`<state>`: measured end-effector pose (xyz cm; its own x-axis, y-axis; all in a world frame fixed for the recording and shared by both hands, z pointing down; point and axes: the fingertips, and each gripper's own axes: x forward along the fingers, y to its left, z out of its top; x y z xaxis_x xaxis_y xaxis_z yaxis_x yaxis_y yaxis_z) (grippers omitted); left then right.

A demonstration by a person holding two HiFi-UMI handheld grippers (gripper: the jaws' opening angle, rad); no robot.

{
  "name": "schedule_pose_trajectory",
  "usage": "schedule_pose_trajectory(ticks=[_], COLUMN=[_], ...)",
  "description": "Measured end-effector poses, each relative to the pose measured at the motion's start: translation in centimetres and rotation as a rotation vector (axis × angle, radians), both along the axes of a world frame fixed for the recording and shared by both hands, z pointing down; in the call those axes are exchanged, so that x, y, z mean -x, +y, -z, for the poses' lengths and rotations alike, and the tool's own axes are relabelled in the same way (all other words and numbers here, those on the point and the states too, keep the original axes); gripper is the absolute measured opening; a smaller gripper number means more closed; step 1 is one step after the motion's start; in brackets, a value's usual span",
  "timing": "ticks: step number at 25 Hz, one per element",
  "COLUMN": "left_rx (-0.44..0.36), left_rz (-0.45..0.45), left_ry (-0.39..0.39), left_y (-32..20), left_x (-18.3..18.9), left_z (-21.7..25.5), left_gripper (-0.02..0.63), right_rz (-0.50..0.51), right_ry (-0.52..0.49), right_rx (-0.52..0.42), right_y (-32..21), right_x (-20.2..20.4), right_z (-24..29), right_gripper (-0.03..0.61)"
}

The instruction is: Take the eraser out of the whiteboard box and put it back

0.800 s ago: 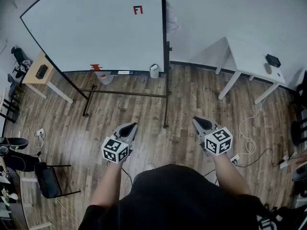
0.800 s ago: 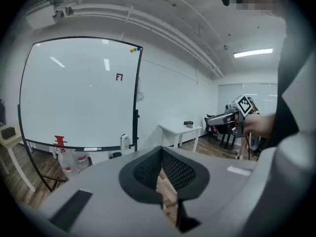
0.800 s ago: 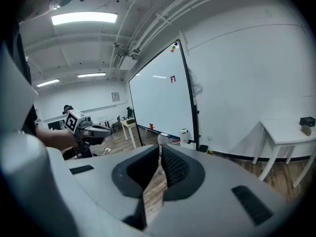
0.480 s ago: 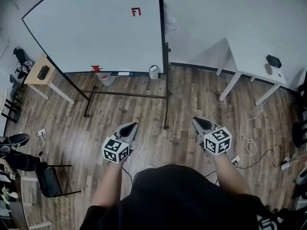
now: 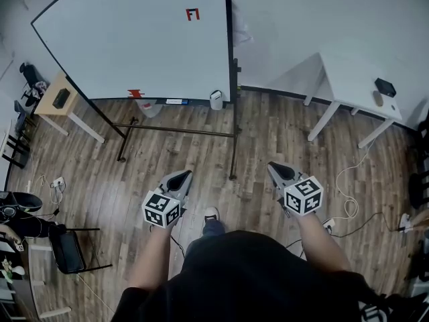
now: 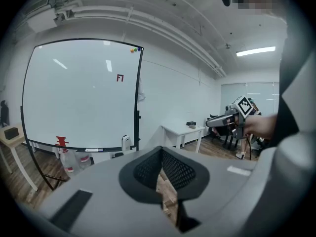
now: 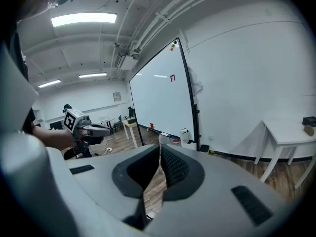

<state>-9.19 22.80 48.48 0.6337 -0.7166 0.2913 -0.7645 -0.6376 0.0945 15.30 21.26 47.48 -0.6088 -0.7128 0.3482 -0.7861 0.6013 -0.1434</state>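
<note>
Shoe point(image 5: 210, 213) newly in view

Ceiling tubes point(image 7: 84, 19) up and left of the whiteboard point(image 7: 160, 98) light the room brightly and evenly, and they burn out to plain white. In the left gripper view their pale streaks glare on the whiteboard's upper half. Below the whiteboard, shadows on the wooden floor point(image 5: 268, 139) are faint and soft-edged. Every view is fisheye: the whiteboard's frame bows, and the corners of both gripper views fall to black. Nearer than the whiteboard, the left gripper point(image 6: 160, 149) and right gripper point(image 7: 160, 148) look soft and out of focus.
</note>
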Motion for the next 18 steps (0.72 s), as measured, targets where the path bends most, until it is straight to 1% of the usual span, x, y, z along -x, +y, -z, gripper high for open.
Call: schedule_pose_trajectory(ticks=[10,18], left_rx=[0.014,0.037], left_rz=[-0.022,-0.025], left_ry=[0.017,0.018], left_y=[-3.3,-5.0], left_x=[0.5,2.1], left_z=[-0.9,-1.9], left_gripper=[0.014,0.014], right_rz=[-0.019,-0.024], right_ry=[0.014,0.016], right_rx=[0.026,0.042], right_y=[-2.7,-4.5], right_x=[0.9,2.5], right_z=[-0.7,-1.4], right_gripper=[0.002,-0.002])
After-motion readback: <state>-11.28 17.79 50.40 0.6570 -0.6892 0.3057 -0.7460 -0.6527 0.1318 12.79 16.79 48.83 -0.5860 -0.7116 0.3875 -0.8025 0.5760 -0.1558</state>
